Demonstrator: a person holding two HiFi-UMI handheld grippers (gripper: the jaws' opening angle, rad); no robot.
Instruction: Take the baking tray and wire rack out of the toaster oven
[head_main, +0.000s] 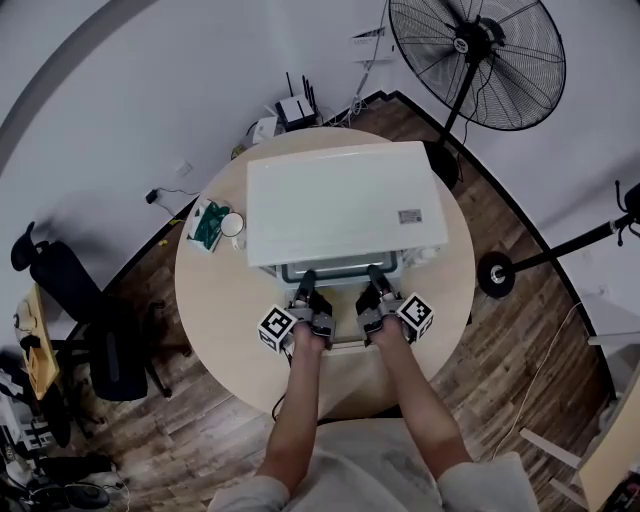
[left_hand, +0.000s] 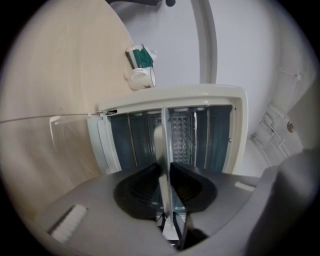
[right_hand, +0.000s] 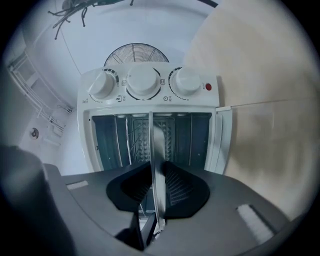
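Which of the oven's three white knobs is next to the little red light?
The knob at the right end of the row in the right gripper view; the red light sits just beside it, the others farther off.

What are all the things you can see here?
table: one, light wood, round, mid-room
toaster oven: one, white, on the table, door open
knobs: three, white, oven front
baking tray: one, silvery, edge out of the oven mouth
cup: one, white, on the table left of the oven
packet: one, green, beside the cup
fan: one, black, behind the table
chair: one, black, left of the table
left gripper: one, grey-black, shut on the tray
right gripper: one, grey-black, shut on the tray
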